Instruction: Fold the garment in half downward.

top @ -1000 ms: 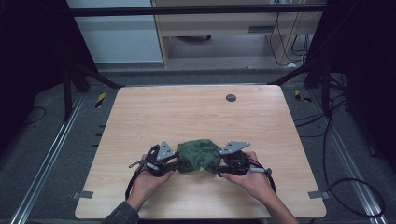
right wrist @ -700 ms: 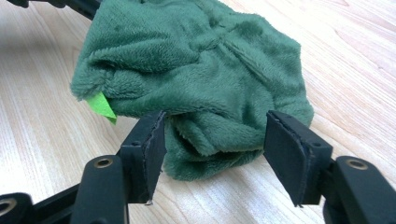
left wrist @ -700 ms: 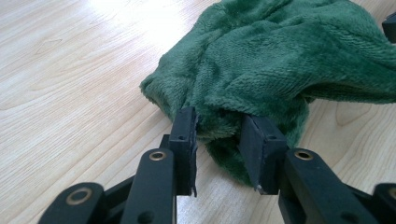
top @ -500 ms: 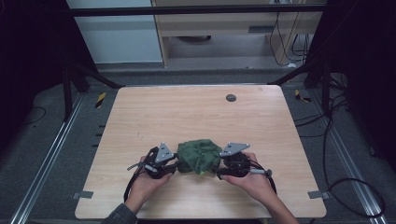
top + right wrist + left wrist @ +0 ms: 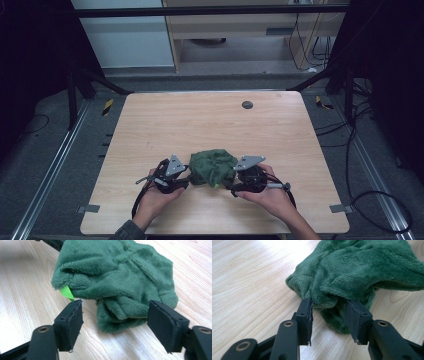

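Near the front edge of the wooden table (image 5: 210, 120), a crumpled green plush cloth (image 5: 212, 167) is lying in a heap between the two hand-held tools. From its left side the left gripper (image 5: 329, 312) is reaching in with its jaws spread apart, a low fold of the cloth sitting in the gap and brushing both jaw faces without being clamped. On the opposite side the right gripper (image 5: 115, 315) is standing wider open, its jaws flanking another drooping fold that is touching neither of them. A small bright green tag (image 5: 66, 292) is sticking out from the hem just beside the right gripper's left jaw. Neither tool is gripping anything at this moment. Judging from how thick and bunched the pile is, a closing jaw is likely to be catching several layers at once rather than a single edge, so any lift could be dragging the whole lump up instead of opening it. Plush this soft may also be slipping out of a shallow bite, especially on the right, where the fold is barely reaching into the gap.
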A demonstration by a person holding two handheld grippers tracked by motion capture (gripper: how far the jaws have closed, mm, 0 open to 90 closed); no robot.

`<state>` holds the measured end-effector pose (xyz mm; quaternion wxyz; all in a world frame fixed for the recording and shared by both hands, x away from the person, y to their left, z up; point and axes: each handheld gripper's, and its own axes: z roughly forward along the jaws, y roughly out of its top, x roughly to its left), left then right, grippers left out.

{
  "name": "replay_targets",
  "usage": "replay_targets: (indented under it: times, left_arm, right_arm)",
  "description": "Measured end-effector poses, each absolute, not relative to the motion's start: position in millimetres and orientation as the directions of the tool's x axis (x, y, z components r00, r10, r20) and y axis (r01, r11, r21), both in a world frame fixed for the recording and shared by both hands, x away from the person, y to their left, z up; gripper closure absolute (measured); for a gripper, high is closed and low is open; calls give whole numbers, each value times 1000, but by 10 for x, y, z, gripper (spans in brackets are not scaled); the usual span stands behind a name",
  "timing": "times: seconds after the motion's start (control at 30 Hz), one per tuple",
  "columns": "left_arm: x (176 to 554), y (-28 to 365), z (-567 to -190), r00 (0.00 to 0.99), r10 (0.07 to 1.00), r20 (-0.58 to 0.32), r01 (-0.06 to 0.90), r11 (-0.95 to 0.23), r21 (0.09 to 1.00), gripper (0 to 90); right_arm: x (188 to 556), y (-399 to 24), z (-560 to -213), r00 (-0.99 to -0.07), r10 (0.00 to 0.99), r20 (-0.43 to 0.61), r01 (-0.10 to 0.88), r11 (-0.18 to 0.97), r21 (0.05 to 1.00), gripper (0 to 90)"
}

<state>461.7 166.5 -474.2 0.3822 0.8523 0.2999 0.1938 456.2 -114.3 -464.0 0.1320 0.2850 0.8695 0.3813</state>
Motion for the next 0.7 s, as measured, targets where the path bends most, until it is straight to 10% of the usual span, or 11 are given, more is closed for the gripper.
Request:
replay_targets:
  times: [0.7]
  left_arm:
    - [4508, 1627, -4717, 771, 630, 89, 385, -572, 724, 141]
  right_arm:
    - [4481, -1193, -4671, -821, 571, -14, 393, 582, 712, 72]
